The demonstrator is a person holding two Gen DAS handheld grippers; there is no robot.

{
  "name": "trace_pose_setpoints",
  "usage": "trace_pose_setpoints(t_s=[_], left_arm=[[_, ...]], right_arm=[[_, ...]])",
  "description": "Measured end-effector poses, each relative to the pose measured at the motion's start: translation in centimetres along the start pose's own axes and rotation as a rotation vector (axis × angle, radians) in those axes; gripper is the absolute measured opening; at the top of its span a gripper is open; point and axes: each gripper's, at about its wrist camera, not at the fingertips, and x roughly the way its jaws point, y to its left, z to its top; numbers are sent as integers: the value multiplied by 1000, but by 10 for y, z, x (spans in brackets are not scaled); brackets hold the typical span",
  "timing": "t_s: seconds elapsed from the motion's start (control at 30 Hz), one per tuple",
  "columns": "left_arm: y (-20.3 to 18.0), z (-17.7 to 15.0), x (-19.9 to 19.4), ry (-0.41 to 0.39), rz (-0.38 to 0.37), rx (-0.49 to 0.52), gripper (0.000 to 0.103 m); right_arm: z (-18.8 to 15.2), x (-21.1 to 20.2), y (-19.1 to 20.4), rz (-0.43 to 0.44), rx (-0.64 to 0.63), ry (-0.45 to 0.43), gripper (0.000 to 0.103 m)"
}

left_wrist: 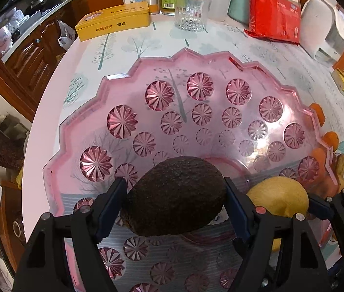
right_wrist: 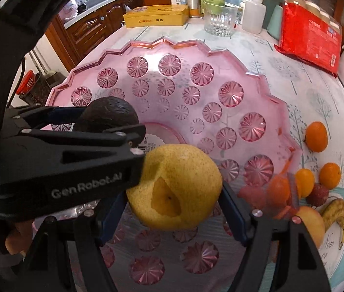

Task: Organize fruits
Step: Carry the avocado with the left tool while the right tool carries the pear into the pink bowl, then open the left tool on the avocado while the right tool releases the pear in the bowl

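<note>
A dark, rough avocado [left_wrist: 176,194] is clamped between the blue pads of my left gripper [left_wrist: 174,186], which hangs over the inside of a pink cut-glass fruit bowl [left_wrist: 123,77]. Beside it, my right gripper [right_wrist: 173,194] is shut on a yellow pear [right_wrist: 174,187] with a pale bitten or peeled patch, also above the bowl [right_wrist: 162,42]. The two grippers are close together, and the left one's finger crosses the right wrist view in front of the pear. The pear [left_wrist: 279,197] also shows at the right of the left wrist view. The bowl's floor below holds no fruit.
Right of the bowl lie two oranges [right_wrist: 316,136], a lychee [right_wrist: 318,194], a banana [right_wrist: 337,214] and a peach-coloured fruit [right_wrist: 310,221]. At the back stand a yellow tin [left_wrist: 113,20], a glass [left_wrist: 191,12], bottles and a red packet [left_wrist: 274,17].
</note>
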Motion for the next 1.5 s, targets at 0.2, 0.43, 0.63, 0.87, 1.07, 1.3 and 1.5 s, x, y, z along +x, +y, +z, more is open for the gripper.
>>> trace_pose_setpoints(t_s=[0.2,0.43,0.63,0.87,1.07,1.3,1.5], left_arm=[[-2,1,-1,21,8,-8,87],[1,0,-14,27,-13,-34,91],[-5,-2,-37,-5,10,-13,91],[-9,-7,-69,-55,6,-6,91],[-11,-13,-92,-92,0,-16,91],[-7,-28,-117,-133,-9,-43,91],[0,-50,-137,-155,-33,-56,91]], right_arm=[[2,-3,-5,23,20,-33,77],[3,-10,-11,45,42,-48,82],[1,-28,-11,66,56,-76,82],[-5,-53,-11,77,64,-123,82],[-14,-67,-11,65,70,-130,82],[-26,-83,-9,52,75,-140,82],[-41,-102,-8,48,79,-155,82]])
